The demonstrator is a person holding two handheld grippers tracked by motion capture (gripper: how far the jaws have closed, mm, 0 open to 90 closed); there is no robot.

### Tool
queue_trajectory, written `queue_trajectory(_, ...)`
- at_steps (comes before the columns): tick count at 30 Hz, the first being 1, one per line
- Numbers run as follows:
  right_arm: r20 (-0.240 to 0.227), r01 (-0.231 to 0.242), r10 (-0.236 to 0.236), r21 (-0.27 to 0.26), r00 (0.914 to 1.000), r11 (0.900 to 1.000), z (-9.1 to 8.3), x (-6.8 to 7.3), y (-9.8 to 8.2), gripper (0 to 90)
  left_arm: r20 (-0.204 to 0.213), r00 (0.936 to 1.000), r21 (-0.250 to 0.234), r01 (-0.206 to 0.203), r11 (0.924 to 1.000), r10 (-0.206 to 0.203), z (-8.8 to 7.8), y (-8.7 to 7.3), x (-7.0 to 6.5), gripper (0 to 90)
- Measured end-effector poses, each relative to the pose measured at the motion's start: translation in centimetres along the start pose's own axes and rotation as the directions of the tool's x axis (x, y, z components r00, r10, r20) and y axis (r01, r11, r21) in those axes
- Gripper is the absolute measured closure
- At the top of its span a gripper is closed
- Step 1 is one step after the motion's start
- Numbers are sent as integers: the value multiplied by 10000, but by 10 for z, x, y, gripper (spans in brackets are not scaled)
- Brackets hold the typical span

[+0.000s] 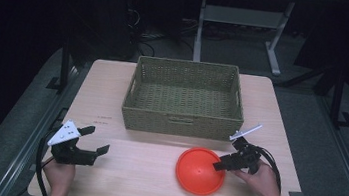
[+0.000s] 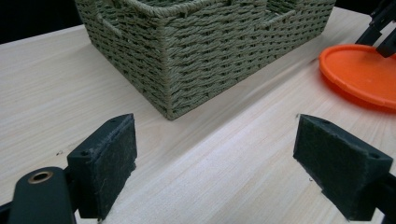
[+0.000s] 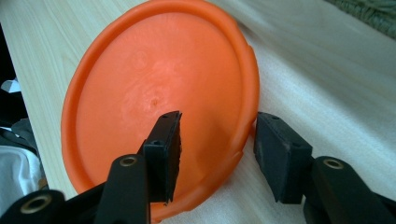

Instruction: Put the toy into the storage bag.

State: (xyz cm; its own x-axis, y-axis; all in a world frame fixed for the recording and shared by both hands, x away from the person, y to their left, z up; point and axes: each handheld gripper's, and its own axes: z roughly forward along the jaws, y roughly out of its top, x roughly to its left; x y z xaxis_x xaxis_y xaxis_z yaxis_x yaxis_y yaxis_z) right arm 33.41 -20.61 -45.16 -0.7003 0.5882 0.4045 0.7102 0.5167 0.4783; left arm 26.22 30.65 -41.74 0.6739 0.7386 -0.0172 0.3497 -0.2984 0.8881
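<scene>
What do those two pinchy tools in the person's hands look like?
Both are black. The left gripper has two jaws with flat fuzzy pads, a white three-cornered plate on top and a black cable. The right gripper has a pale plate and looping black cables.

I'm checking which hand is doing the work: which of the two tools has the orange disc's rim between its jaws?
The right tool: its jaws straddle the orange disc rim. The left tool hangs open over bare table.

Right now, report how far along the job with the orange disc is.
Done: nothing yet; the woven green basket is empty. In hand: the right gripper straddles the rim of the round orange plastic disc, one of its fingers over it, one outside, not visibly clamped. The left gripper waits open. Left, probably: grip, lift, place in the basket.
</scene>
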Motion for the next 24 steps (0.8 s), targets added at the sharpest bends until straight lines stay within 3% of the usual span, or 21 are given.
queue_trajectory(14, -406, -128, 126, -44, 9991, 9999, 5, -5, -5, 557, -7, 10000, -5, -34, 10000, 34, 0, 0, 0, 126)
queue_trajectory(24, -204, -79, 77, -74, 9998, 9999, 6, -5, -1, 623, 11, 10000, -10, -81, 10000, 81, 0, 0, 0, 126)
